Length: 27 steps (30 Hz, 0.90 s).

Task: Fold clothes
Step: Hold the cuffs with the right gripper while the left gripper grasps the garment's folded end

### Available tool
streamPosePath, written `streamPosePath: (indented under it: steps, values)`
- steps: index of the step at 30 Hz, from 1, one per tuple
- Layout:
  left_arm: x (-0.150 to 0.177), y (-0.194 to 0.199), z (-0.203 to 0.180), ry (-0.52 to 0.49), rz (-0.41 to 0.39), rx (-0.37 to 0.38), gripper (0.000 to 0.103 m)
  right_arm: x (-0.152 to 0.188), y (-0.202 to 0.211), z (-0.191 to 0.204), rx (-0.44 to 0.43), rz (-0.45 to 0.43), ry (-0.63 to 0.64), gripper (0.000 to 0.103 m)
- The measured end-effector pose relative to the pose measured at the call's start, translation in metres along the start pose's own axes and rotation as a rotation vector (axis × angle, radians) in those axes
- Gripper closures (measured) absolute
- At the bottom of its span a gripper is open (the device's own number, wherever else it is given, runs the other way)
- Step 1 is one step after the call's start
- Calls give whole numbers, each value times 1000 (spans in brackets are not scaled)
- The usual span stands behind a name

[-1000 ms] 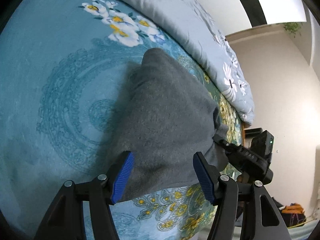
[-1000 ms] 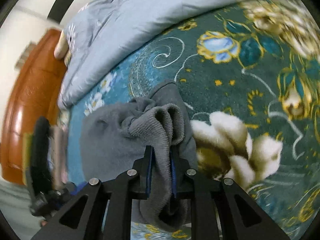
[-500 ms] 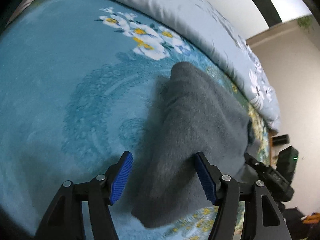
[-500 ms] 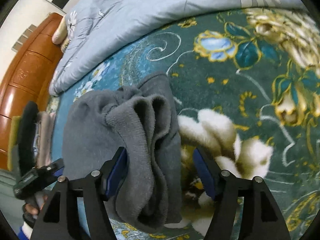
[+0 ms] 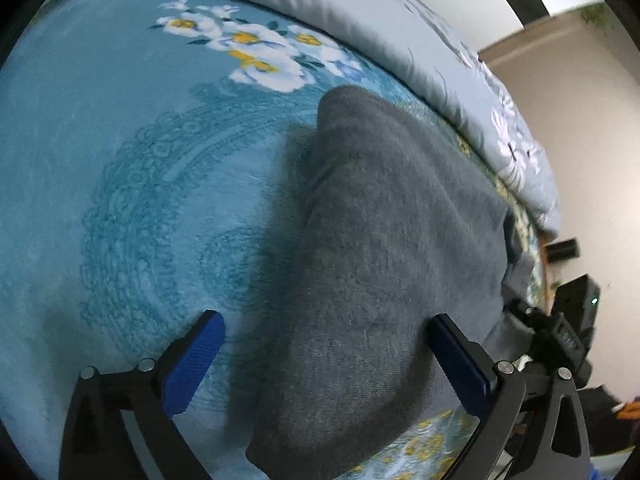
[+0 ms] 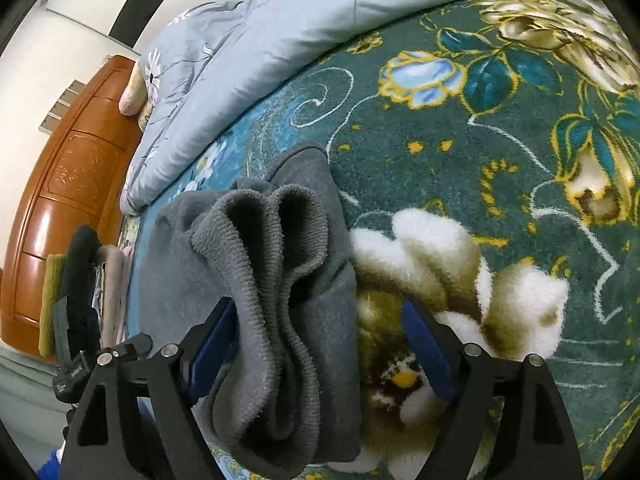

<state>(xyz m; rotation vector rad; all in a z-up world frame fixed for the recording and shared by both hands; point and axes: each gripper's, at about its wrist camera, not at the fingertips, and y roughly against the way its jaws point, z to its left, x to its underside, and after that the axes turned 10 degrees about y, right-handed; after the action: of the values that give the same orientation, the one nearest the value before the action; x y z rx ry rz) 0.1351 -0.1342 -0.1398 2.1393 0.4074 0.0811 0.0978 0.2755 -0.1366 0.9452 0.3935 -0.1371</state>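
Observation:
A grey knitted garment [image 5: 384, 248] lies folded in a thick bundle on the teal floral blanket [image 5: 120, 152]. My left gripper [image 5: 328, 360] is open, its blue pads on either side of the bundle's near end, not clamping it. In the right wrist view the same garment [image 6: 280, 272] shows its bunched ribbed edge. My right gripper [image 6: 320, 352] is open; the garment's near end lies between its fingers, close to the left pad [image 6: 212, 344]. The right gripper also shows in the left wrist view [image 5: 560, 336], at the bundle's right end.
A pale blue flowered duvet [image 5: 360, 20] lies bunched along the far side of the bed [image 6: 280, 32]. A brown wooden headboard [image 6: 68, 184] stands at the left. A stack of folded clothes [image 6: 112, 288] sits beside the left gripper [image 6: 80, 320].
My right gripper has opened and let go of the garment's ribbed edge. The garment has settled onto the blanket. My left gripper stayed open and moved slightly over the bundle.

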Motion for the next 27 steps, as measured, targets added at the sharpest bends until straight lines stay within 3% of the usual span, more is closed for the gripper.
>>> streamPosePath:
  steps: [5,7,13,15,16,27]
  values:
    - [-5,3,4,36,-25,52,5,1,0,-3,-42,-7,-26,18]
    - [-7,3,3,33,-35,44,14,0,-1,-2,-40,0,-27,18]
    - [-4,2,-2,5,-34,21,25,-5,-8,3,-43,24,-50,19]
    - [-5,1,-2,7,-27,41,37,-5,-10,4,-69,27,-70,37]
    - [-5,1,-4,-3,-29,35,42,-5,-12,5,-79,32,-88,40]
    - [9,24,-28,-136,-110,-8,71,-12,3,32,-107,10,-146,64]
